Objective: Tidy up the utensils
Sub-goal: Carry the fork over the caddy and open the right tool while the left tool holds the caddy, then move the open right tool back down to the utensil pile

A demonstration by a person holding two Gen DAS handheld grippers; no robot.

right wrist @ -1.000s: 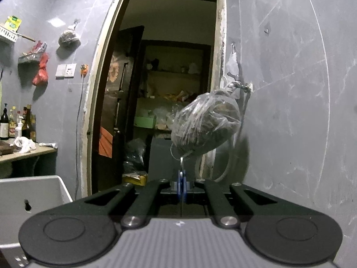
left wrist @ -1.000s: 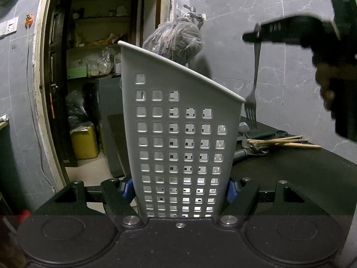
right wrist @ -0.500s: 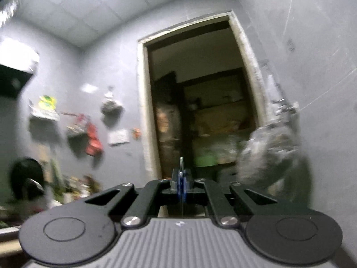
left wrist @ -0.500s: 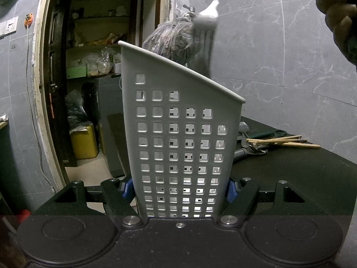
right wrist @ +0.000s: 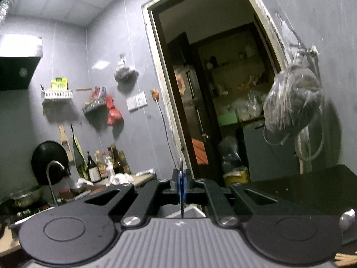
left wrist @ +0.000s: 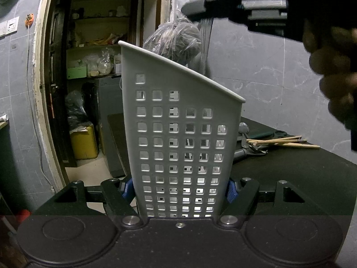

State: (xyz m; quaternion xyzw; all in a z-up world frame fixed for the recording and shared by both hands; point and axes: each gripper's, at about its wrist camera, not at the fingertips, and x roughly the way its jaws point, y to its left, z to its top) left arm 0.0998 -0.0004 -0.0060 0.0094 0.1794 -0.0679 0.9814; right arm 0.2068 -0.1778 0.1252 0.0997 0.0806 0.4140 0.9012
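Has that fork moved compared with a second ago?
Yes. The fork, pinched in the right gripper, hung right of the white holder, tines near the table; now it hangs higher, just behind the holder's slanted rim.

Dim room; a ceiling light (right wrist: pixel 20 42) is glaring at nine o'clock; edges are bending; the hand (left wrist: pixel 332 71) at two o'clock is blurring.

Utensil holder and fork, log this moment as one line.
left claw: shut on utensil holder | right claw: shut on fork, above holder | chopsticks: on table
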